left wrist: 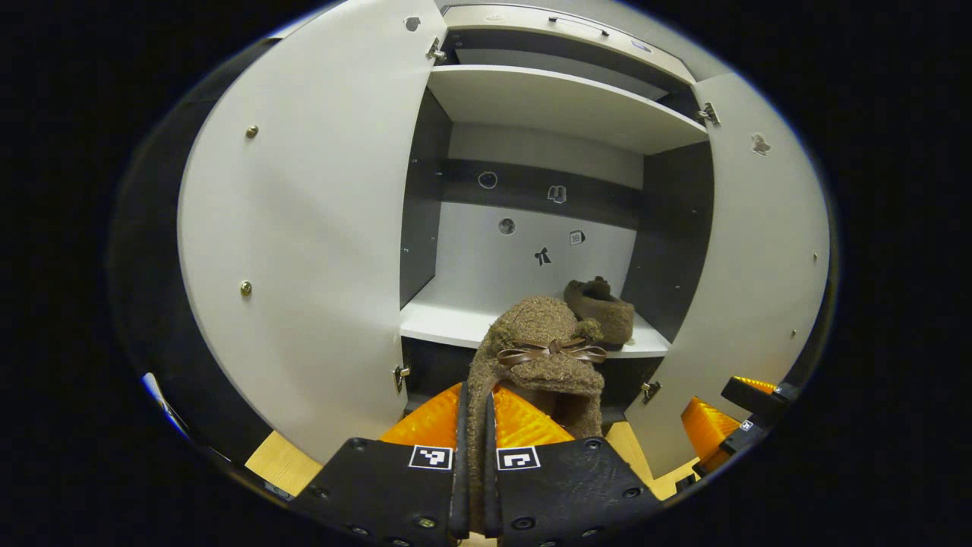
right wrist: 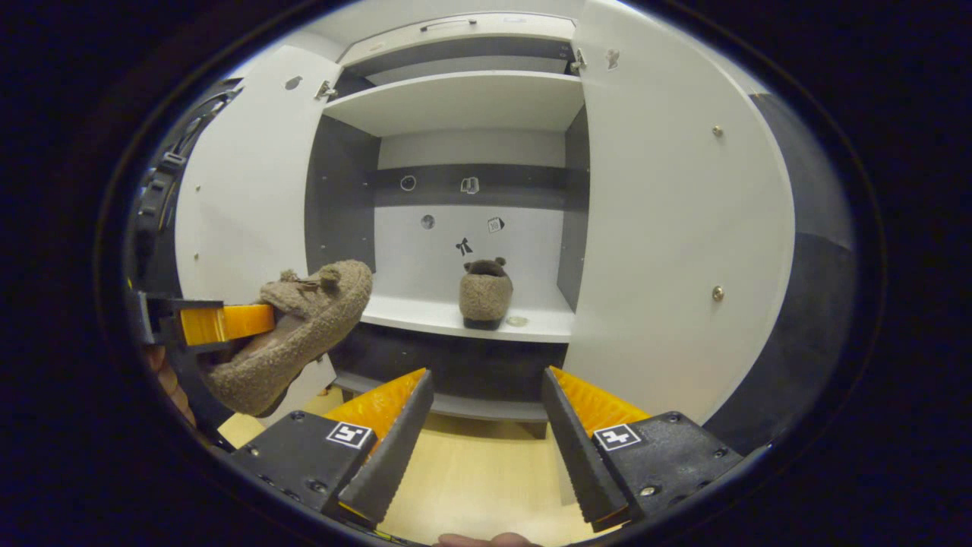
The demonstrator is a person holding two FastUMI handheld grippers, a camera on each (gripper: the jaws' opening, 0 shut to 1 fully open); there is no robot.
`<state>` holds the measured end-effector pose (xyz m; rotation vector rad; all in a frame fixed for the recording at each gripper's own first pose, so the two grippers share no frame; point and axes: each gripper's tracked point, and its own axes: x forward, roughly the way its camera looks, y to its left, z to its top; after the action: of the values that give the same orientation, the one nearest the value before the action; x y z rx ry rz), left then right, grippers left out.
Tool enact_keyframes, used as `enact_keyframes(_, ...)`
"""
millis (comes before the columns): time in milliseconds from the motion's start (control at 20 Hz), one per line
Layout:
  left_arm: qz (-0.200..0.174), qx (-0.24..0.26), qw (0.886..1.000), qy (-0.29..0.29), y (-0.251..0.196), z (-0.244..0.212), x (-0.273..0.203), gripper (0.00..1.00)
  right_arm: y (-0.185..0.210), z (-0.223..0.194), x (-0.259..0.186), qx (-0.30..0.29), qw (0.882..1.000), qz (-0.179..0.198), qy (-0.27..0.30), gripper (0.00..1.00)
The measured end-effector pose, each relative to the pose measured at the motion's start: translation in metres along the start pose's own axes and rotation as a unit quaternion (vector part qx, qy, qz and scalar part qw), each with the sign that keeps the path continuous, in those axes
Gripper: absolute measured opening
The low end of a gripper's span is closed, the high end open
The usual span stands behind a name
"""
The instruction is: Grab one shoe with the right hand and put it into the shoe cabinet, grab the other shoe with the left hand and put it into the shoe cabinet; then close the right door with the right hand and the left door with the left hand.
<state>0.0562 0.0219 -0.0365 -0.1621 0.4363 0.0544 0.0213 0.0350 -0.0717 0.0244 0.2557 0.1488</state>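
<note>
brown fuzzy shoes (left wrist: 535, 357), white cabinet (left wrist: 304, 243), orange fingers (right wrist: 380, 406)

No readable text; small stickers on the cabinet's back panel (right wrist: 471, 228) stay illegible

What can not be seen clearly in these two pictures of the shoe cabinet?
- Left gripper view: the held shoe covers the front edge of the shelf and part of the shoe on the shelf.
- Right gripper view: the left gripper is cut off by the picture edge, so its grip on the shoe is partly hidden.
- The small stickers on the back wall are too small to identify.
- The small round object beside the placed shoe is too small to name.
</note>
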Motion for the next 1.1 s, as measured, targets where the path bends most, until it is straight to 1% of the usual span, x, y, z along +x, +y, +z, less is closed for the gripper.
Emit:
enact_keyframes(50, 0.003, -0.007, 1.000, 0.004, -0.001, 0.007, 0.014, 0.07, -0.003, 0.002, 0.001, -0.001, 1.000, -0.003, -0.005, 0.92)
enact_keyframes(100, -0.001, -0.014, 1.000, 0.007, -0.004, 0.018, 0.035, 0.07, -0.007, 0.004, 0.001, -0.003, 1.000, -0.009, -0.007, 0.92)
enact_keyframes(200, -0.001, -0.005, 1.000, -0.012, -0.005, 0.047, 0.078, 0.07, -0.014, 0.003, 0.000, 0.000, 1.000, -0.017, -0.006, 0.92)
enact_keyframes(250, 0.001, -0.001, 1.000, -0.012, -0.004, 0.058, 0.105, 0.07, -0.018, 0.002, -0.001, 0.001, 1.000, -0.021, -0.007, 0.92)
enact_keyframes(300, 0.002, -0.011, 1.000, -0.004, -0.005, 0.064, 0.130, 0.07, -0.023, 0.002, -0.002, -0.001, 1.000, -0.029, -0.007, 0.92)
enact_keyframes(350, 0.004, -0.028, 0.999, 0.017, -0.006, 0.061, 0.153, 0.07, -0.027, 0.004, -0.003, -0.006, 0.999, -0.037, -0.011, 0.92)
enact_keyframes(450, 0.016, -0.052, 0.997, 0.063, -0.004, 0.044, 0.196, 0.07, -0.030, 0.007, -0.006, -0.016, 0.999, -0.044, -0.021, 0.92)
enact_keyframes(500, 0.029, -0.054, 0.995, 0.081, 0.000, 0.034, 0.208, 0.07, -0.031, 0.008, -0.007, -0.020, 0.998, -0.046, -0.022, 0.92)
enact_keyframes(550, 0.030, -0.058, 0.995, 0.072, -0.002, 0.042, 0.216, 0.08, -0.032, 0.008, -0.008, -0.022, 0.998, -0.047, -0.022, 0.92)
enact_keyframes(600, 0.024, -0.057, 0.996, 0.058, -0.006, 0.046, 0.221, 0.08, -0.034, 0.007, -0.009, -0.024, 0.998, -0.049, -0.021, 0.92)
enact_keyframes(700, 0.019, -0.053, 0.997, 0.053, -0.008, 0.048, 0.225, 0.07, -0.035, 0.007, -0.011, -0.023, 0.998, -0.051, -0.020, 0.92)
enact_keyframes(750, 0.014, -0.056, 0.997, 0.050, -0.011, 0.050, 0.221, 0.16, -0.036, 0.007, -0.011, -0.021, 0.998, -0.051, -0.019, 0.92)
enact_keyframes(800, 0.004, -0.064, 0.997, 0.043, -0.013, 0.054, 0.216, 0.21, -0.035, 0.006, -0.011, -0.020, 0.998, -0.051, -0.017, 0.95)
enact_keyframes(850, 0.001, -0.068, 0.997, 0.033, -0.012, 0.059, 0.212, 0.39, -0.035, 0.006, -0.010, -0.019, 0.998, -0.050, -0.018, 0.92)
enact_keyframes(900, 0.004, -0.062, 0.998, 0.014, -0.009, 0.066, 0.206, 0.42, -0.033, 0.007, -0.010, -0.018, 0.999, -0.047, -0.018, 0.92)
enact_keyframes(950, 0.002, -0.051, 0.999, -0.002, -0.010, 0.071, 0.199, 0.42, -0.031, 0.007, -0.010, -0.018, 0.999, -0.042, -0.018, 0.91)
enact_keyframes(1000, 0.000, -0.036, 0.999, -0.020, -0.010, 0.076, 0.189, 0.47, -0.028, 0.007, -0.010, -0.020, 0.999, -0.038, -0.019, 0.91)
enact_keyframes(1050, -0.006, -0.021, 0.999, -0.037, -0.014, 0.081, 0.180, 0.51, -0.026, 0.009, -0.011, -0.023, 0.999, -0.035, -0.022, 0.92)
enact_keyframes(1100, -0.014, -0.009, 0.998, -0.055, -0.019, 0.085, 0.166, 0.52, -0.024, 0.012, -0.011, -0.025, 0.999, -0.033, -0.027, 0.92)
